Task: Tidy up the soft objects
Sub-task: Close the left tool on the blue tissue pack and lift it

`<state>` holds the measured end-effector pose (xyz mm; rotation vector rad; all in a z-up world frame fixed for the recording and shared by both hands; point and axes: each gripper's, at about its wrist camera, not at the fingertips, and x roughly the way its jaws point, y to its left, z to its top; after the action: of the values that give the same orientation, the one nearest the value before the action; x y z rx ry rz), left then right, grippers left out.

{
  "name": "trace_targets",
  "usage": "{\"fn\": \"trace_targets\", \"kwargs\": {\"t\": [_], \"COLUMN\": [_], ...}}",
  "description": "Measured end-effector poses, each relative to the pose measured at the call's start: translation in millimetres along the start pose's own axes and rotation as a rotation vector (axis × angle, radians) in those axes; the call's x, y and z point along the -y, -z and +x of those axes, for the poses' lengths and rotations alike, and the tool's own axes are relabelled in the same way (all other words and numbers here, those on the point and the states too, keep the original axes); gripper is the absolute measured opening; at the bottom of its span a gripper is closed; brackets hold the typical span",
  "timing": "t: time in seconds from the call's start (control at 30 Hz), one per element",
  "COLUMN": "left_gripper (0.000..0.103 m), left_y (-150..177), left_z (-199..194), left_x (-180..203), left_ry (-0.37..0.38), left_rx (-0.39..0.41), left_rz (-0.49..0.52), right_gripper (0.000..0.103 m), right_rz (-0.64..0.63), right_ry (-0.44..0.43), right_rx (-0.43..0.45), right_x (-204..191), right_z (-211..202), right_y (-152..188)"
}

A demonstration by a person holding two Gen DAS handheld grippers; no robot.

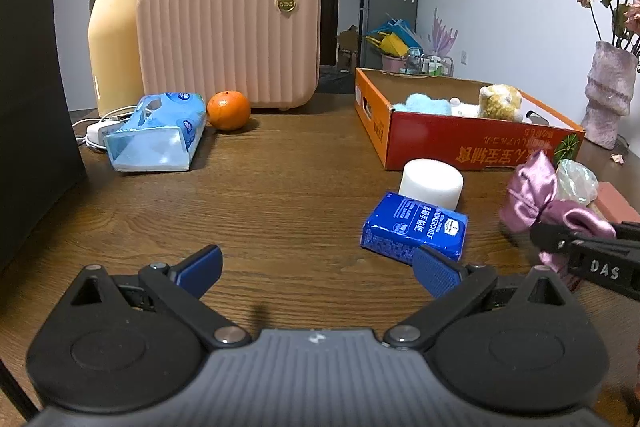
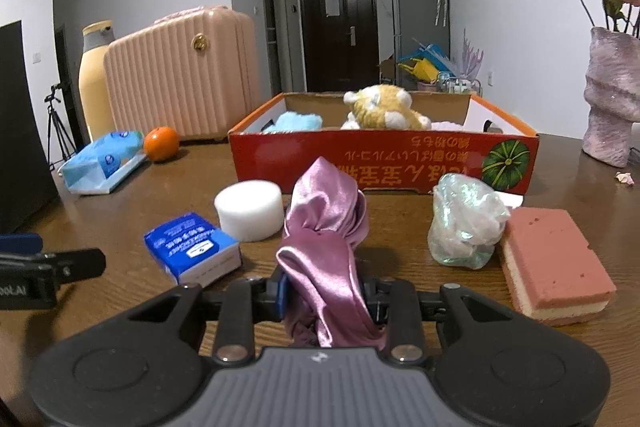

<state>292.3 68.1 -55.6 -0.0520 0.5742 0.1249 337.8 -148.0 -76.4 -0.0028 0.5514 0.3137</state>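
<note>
My right gripper [image 2: 324, 297] is shut on a pink satin bow [image 2: 324, 227], which bunches up between its blue pads just above the table. The same bow [image 1: 536, 195] appears at the right edge of the left wrist view, pinched by the right gripper [image 1: 560, 241]. My left gripper [image 1: 320, 267] stands open and empty over the wood, its right pad close to a blue tissue pack [image 1: 416, 229]. The red cardboard box [image 2: 384, 163] behind holds a yellow plush cat [image 2: 380, 109] and a light blue plush [image 2: 298, 121].
A white foam cylinder [image 2: 250, 211], a crinkled iridescent bag [image 2: 466, 223] and a pink sponge [image 2: 556, 259] lie before the box. A blue wipes pack [image 1: 156, 131], an orange [image 1: 229, 110], a pink case [image 1: 228, 35], a thermos [image 1: 114, 39] and a vase [image 1: 610, 95] ring the table.
</note>
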Motion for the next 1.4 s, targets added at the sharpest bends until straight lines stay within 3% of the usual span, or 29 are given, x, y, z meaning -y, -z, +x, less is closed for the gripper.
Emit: {"fn": "trace_targets", "kwargs": {"t": [0.67, 1.4], "left_gripper": [0.103, 0.103], "left_y": [-12, -23], "left_z": [38, 92], "left_x": [52, 59], "left_ry": [0.089, 0.113], "left_rx": [-0.009, -0.157], "left_rz": [0.102, 0.106], "right_gripper": [0.029, 0.030], "right_rz": [0.045, 0.090], "right_ry": [0.065, 0.122], "right_rx": [0.083, 0.104], "right_x": [29, 66], "right_z": [-18, -22], "right_y": [-9, -10]}}
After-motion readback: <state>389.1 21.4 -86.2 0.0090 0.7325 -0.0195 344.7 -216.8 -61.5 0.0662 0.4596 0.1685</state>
